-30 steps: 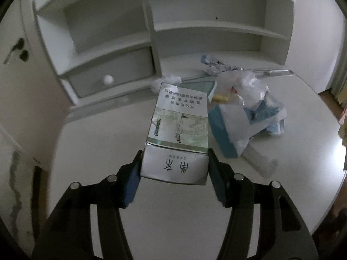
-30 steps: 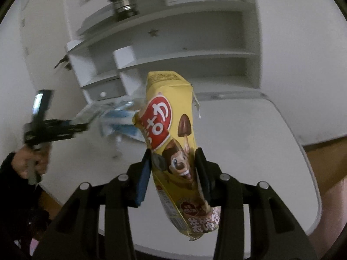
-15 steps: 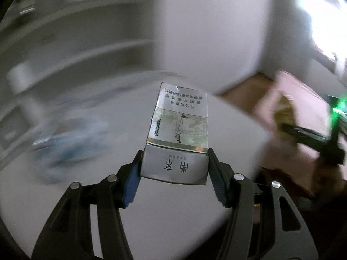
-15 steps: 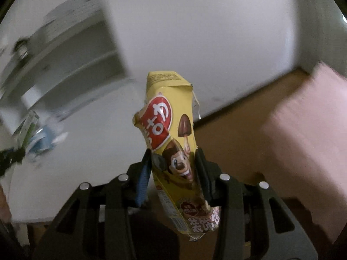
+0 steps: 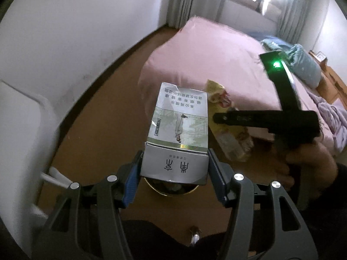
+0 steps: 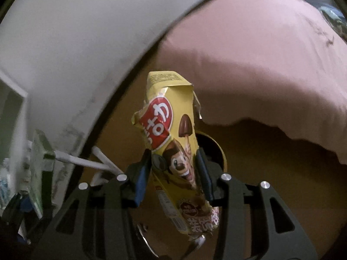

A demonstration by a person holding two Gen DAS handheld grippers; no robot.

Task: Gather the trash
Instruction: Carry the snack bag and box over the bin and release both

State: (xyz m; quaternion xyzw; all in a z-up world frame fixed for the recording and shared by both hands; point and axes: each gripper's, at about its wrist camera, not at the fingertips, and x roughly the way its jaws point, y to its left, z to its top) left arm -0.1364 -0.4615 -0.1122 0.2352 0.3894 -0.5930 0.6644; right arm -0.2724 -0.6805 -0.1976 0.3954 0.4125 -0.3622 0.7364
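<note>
Left wrist view: left gripper (image 5: 174,169) clamps a grey-and-green printed cardboard cigarette box (image 5: 179,130), blue pads tight on both sides of the grey lid end, box standing out along the fingers toward 12 o'clock. Directly under the box, a round gold-rimmed bin (image 5: 171,189) sits on the brown floor (image 5: 104,117), rim showing just past the box's near edge, some dark content inside. At 2 o'clock the right gripper (image 5: 219,118) comes in from the right, held by a hand (image 5: 308,162) in a dark sleeve, green light lit on its body; a crumpled yellow wrapper hangs from it just right of the box. Pink-covered bed (image 5: 208,49) fills 12 to 3 o'clock, white wall (image 5: 76,21) at 10 o'clock. Right wrist view: right gripper (image 6: 173,171) has the yellow snack wrapper with red logo and cartoon face (image 6: 171,138) between its blue pads, which touch it, jaws easing apart right now. Wrapper tilts slightly, bottom end drooping toward 5 o'clock. Bin rim (image 6: 223,156) sits just behind the wrapper at 3 o'clock. Left gripper with the box is blurred at 8 o'clock.
</note>
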